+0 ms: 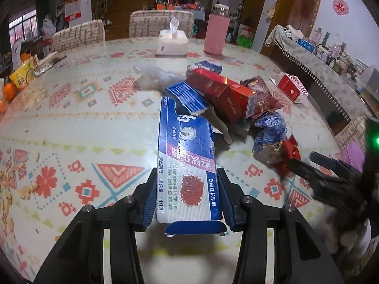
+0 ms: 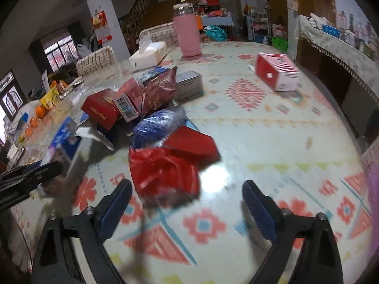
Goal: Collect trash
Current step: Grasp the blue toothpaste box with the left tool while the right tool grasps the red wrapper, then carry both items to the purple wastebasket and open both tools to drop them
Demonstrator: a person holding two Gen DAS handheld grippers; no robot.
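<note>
My left gripper (image 1: 187, 177) is shut on a long blue toothpaste box (image 1: 187, 156), held just above the patterned table (image 1: 71, 123). Beyond it lies a trash pile: a blue carton (image 1: 187, 97), red boxes (image 1: 225, 94), a dark red snack bag (image 1: 260, 92), a blue wrapper (image 1: 270, 130) and a red foil wrapper (image 1: 287, 156). My right gripper (image 2: 187, 189) is open, its jaws wide apart, right in front of the crumpled red wrapper (image 2: 163, 172). A red box (image 2: 191, 142) and the blue wrapper (image 2: 156, 125) lie behind it. The right gripper also shows in the left wrist view (image 1: 310, 163).
A pink bottle (image 1: 216, 33) and a tissue box (image 1: 171, 42) stand at the table's far side. A red-and-white box (image 2: 278, 72) lies apart at the right. Oranges (image 1: 9, 91) and a yellow packet (image 1: 23, 75) sit at the left edge. Chairs stand behind the table.
</note>
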